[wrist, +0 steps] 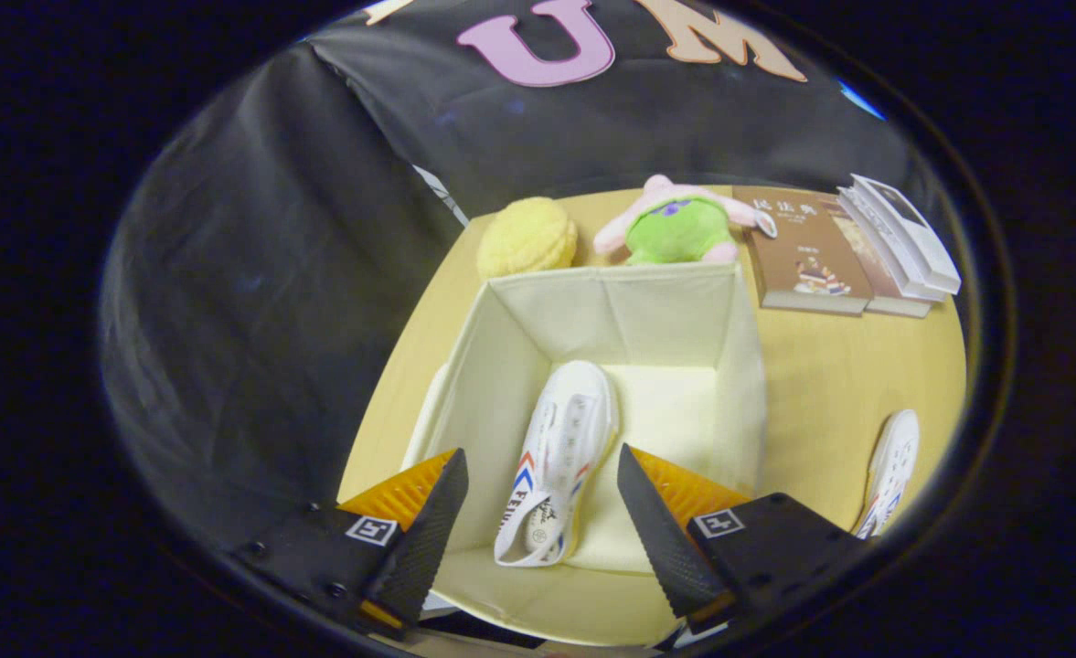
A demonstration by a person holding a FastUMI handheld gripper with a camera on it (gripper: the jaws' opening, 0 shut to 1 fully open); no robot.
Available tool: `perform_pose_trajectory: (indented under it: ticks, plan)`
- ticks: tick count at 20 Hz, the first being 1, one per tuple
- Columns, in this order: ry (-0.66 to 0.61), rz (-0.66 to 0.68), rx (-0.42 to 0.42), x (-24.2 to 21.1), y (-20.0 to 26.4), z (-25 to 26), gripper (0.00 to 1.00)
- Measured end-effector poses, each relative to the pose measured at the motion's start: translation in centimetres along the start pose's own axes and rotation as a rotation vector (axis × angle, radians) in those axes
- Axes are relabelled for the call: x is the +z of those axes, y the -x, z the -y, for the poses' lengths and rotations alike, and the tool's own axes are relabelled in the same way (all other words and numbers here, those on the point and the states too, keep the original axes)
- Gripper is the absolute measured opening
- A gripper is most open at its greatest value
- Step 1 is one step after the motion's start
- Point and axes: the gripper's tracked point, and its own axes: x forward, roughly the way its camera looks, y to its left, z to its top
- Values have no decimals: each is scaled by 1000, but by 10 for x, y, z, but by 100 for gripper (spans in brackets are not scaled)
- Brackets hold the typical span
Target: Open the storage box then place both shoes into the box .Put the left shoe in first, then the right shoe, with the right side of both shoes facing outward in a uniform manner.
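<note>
The cream fabric storage box (592,302) stands open on the pale wooden table (830,384), its four soft walls upright and its mouth facing up toward the hand-held gripper (542,466). Inside it lies one white canvas shoe with red and blue chevron stripes (560,457), resting on its side on the box floor, toe toward the far wall and heel opening toward the near wall. It sits left of the box's middle, close to the left wall but, as far as the curved view lets me judge, not pressed against it.

The gripper hangs above the near rim of the box with its fingers spread wide. The shoe shows in the gap between them, lower down, and neither finger touches it; the gripper is holding nothing.

Outside the box, off its right wall and well apart from it, a second white canvas shoe (889,471) lies on the table. Just behind the far wall sit a fuzzy yellow ball-shaped plush (527,238) and a green and pink plush toy (679,224), side by side. To the right of the far corner lies a brown-covered book (803,251), with a small stack of white books (903,242) just beside it.
</note>
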Motion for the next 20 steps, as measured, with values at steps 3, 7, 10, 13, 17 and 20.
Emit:
perform_pose_trajectory:
  ticks: [3,7,10,13,17,20]
  plan:
    - [3,43,7,9,30,20,100]
    - [36,90,-29,17,61,58,100]
    - [57,110,-64,20,82,90,100]
    - [71,121,-102,19,102,123,100]
    - [69,121,-146,15,123,167,100]
    - [61,107,-174,10,134,201,100]
